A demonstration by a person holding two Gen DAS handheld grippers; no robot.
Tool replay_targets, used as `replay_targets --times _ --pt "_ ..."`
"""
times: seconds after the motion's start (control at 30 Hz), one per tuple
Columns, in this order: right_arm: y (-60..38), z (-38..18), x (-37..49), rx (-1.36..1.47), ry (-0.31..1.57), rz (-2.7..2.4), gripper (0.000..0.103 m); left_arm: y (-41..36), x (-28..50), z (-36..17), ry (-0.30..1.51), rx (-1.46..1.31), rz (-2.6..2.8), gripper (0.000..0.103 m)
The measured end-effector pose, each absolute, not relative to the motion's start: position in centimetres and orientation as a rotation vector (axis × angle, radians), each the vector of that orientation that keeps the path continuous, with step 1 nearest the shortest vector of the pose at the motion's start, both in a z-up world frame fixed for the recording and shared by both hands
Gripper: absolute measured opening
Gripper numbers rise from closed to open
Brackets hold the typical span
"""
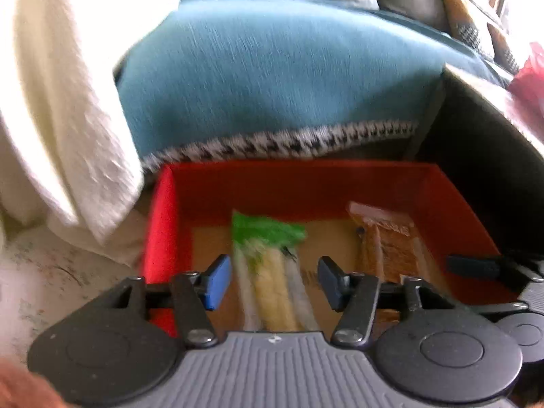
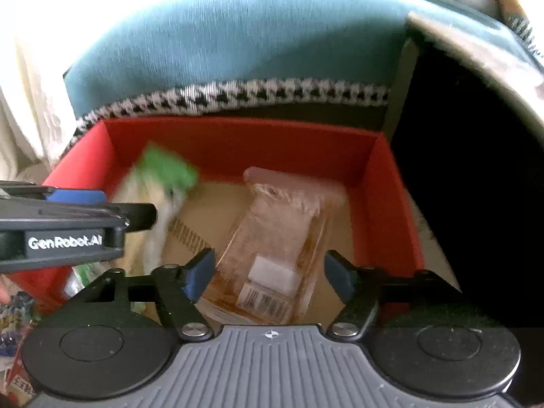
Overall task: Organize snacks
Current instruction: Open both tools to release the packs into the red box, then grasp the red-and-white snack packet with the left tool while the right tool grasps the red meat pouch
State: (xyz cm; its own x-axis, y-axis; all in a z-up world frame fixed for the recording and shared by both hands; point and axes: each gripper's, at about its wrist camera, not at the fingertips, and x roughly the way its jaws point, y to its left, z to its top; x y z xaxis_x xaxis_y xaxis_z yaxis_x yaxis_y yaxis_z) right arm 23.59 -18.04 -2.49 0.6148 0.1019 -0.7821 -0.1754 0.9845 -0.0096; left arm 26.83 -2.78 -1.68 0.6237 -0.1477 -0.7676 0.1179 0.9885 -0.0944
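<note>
Both jaws stand apart, pressing nothing — left gripper (image 1: 272,280) over the green-topped snack pack (image 1: 272,265), right gripper (image 2: 268,277) over the clear-wrapped snack pack (image 2: 275,238) — both packs lie inside the red box (image 2: 238,139).

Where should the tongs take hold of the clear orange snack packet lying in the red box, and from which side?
Probably across its narrow width near the middle, coming from above. The clear orange packet lies flat on the red box floor, long axis running away from the right tongs, walls blocking low approaches.
</note>
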Motion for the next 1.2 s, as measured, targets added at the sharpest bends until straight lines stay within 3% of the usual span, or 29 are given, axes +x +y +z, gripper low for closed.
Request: replay_targets --times 0.43,0.83,1.2 --pt "-19.2 1.3 18.5 -0.072 0.809 0.164 0.086 1.6 20.3 1.9 0.848 -0.142 -0.134 0.055" --pt "-17.4 1.9 10.5 -0.098 0.855 0.266 0.087 5.6 12.4 -0.1 0.988 -0.3 -0.119 0.058" --pt "-17.5 1.1 6.2 -0.105 0.926 0.288 0.088 3.0 12.3 -0.9 1.015 -0.249 -0.118 0.059"
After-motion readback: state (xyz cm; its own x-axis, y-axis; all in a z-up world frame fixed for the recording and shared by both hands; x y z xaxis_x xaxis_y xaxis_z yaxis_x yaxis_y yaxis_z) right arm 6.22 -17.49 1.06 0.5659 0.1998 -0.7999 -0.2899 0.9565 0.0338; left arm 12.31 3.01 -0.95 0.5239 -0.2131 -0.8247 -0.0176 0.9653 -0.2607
